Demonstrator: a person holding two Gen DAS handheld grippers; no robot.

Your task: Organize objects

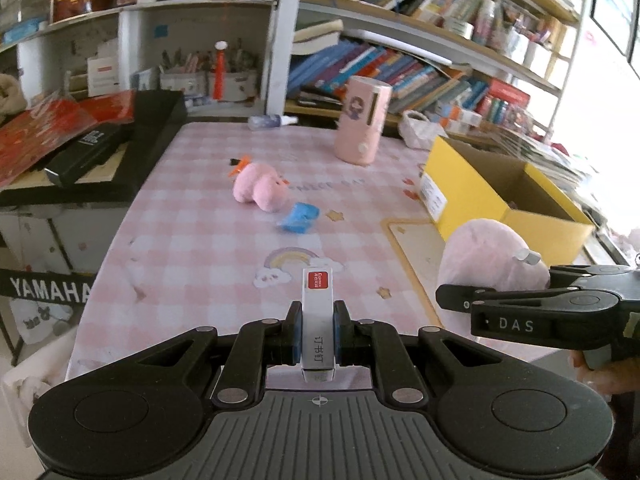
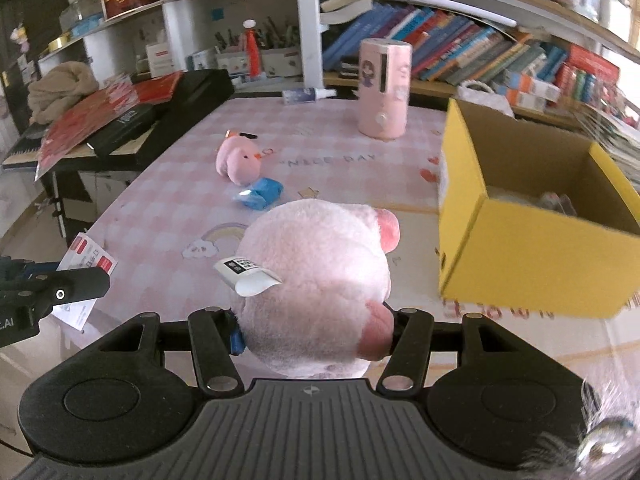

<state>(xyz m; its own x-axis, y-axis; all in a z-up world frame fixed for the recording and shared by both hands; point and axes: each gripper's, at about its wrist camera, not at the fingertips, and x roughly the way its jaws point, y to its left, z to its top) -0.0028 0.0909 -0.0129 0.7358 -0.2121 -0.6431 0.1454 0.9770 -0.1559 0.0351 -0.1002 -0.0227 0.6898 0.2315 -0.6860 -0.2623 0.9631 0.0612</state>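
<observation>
Staples box (image 1: 317, 320), a slim white carton with a red label, sits clamped between the blue pads of our left gripper (image 1: 317, 334), whose jaws are closed to the width of the box, and we hold it up over the near edge of the pink checked table (image 1: 192, 216). Our right gripper (image 2: 312, 330) is spread wide around a large pale pink plush toy (image 2: 316, 280) with a white tag, its jaws pressed into the toy's sides, and we hold it just beside the open yellow cardboard box (image 2: 532, 264) at the table's right. Farther back on the cloth we see a small pink plush duck (image 1: 260, 186) lying touching or just beside a blue packet (image 1: 299, 218), and behind them a pink cylinder (image 1: 362, 120) standing upright near the bookshelf (image 1: 420, 64).
</observation>
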